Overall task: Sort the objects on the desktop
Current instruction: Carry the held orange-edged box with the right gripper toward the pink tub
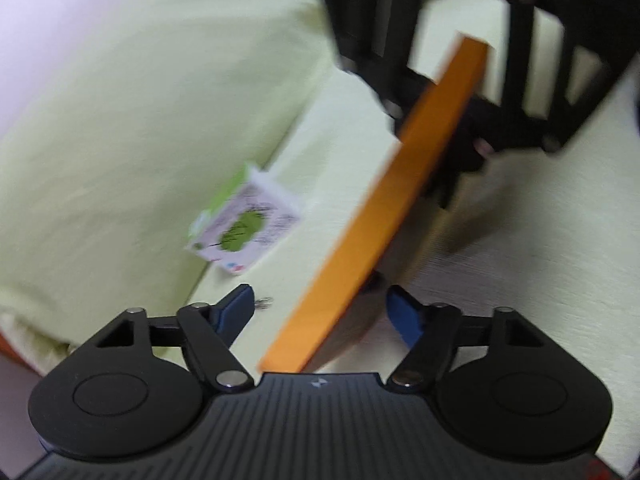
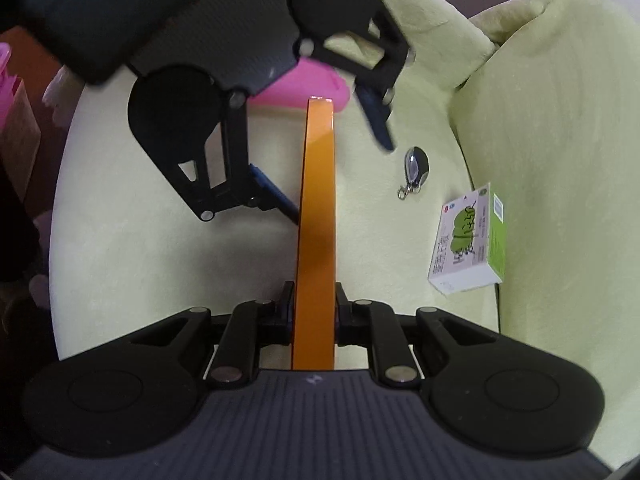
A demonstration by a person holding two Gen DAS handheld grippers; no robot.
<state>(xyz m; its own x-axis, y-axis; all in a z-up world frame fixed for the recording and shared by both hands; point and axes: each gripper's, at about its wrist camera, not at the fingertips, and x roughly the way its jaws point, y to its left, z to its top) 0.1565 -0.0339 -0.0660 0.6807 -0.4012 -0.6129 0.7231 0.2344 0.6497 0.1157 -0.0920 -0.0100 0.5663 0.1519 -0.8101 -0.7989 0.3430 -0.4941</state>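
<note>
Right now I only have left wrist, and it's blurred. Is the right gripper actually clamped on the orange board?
Observer: Yes. In the right wrist view the right gripper is shut on the orange board, which stands edge-on between its fingers.
Operator: And my left gripper?
Observer: The left gripper is open and straddles the board's far part. One finger sits close to the board's face and the other is clear of it.
Operator: Anything nearby I'm missing?
Observer: A silver key fob lies on the cushion, between the board and the green-and-white box.
</note>
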